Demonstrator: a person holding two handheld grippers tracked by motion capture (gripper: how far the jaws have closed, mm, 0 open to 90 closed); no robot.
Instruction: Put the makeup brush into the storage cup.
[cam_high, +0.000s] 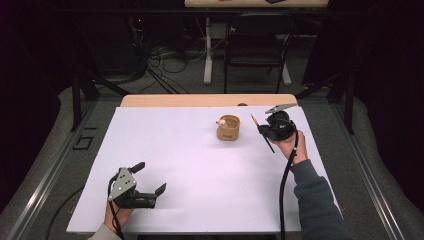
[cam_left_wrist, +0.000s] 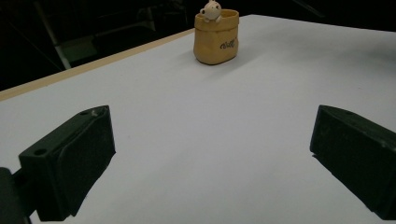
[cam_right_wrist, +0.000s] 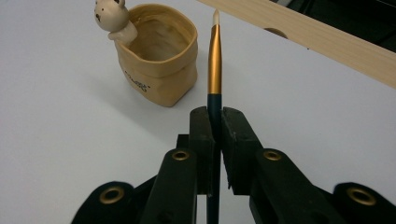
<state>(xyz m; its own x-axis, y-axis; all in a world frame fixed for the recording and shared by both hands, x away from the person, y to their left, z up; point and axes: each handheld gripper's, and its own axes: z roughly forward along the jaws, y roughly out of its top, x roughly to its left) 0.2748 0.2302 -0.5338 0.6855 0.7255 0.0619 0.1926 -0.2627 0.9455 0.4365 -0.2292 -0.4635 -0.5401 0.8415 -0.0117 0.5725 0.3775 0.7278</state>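
Right gripper (cam_right_wrist: 215, 135) clamped on paintbrush (cam_right_wrist: 215, 70), tip up beside holder (cam_right_wrist: 159, 65) (likely for dropping in); left gripper (cam_high: 150, 184) idle, jaws wide, empty.

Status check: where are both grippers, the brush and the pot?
Right gripper shut on paintbrush, tip up beside bear pot. Left gripper open, empty, near table's front edge. Pot upright, empty; nothing between brush and pot.
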